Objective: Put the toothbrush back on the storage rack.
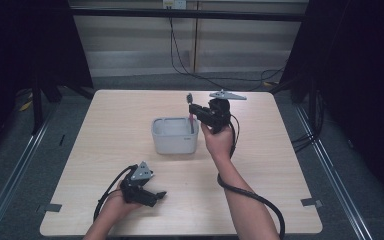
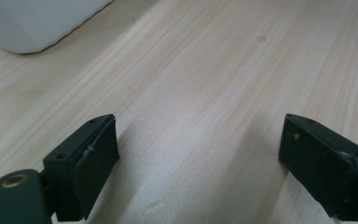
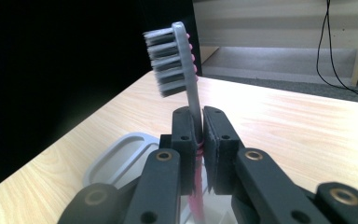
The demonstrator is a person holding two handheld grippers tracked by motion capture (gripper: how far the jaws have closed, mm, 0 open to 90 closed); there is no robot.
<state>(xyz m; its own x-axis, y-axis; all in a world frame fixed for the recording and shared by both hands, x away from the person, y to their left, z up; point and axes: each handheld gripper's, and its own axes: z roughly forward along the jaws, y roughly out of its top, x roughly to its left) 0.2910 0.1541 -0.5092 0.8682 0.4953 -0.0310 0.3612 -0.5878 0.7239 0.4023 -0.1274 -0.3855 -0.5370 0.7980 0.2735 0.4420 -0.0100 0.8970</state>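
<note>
A grey and pink toothbrush [image 1: 190,106] stands upright with its bristle head [image 3: 172,58] on top. My right gripper [image 1: 194,111] is shut on its neck, and the pink handle [image 3: 196,196] reaches down into a light grey oblong cup [image 1: 175,136] at the table's middle. In the right gripper view the two jaws press on the stem [image 3: 195,105] just above the cup's rim [image 3: 116,154]. Near the front left edge my left gripper [image 1: 159,196] lies low over the wood, open, with nothing between its fingers [image 2: 91,161].
The wooden table [image 1: 280,165] has bare wood around the cup. A corner of the cup [image 2: 32,23] sits beyond the left jaws. Black cables [image 1: 190,70] run over the floor behind the table. Dark curtains flank both sides.
</note>
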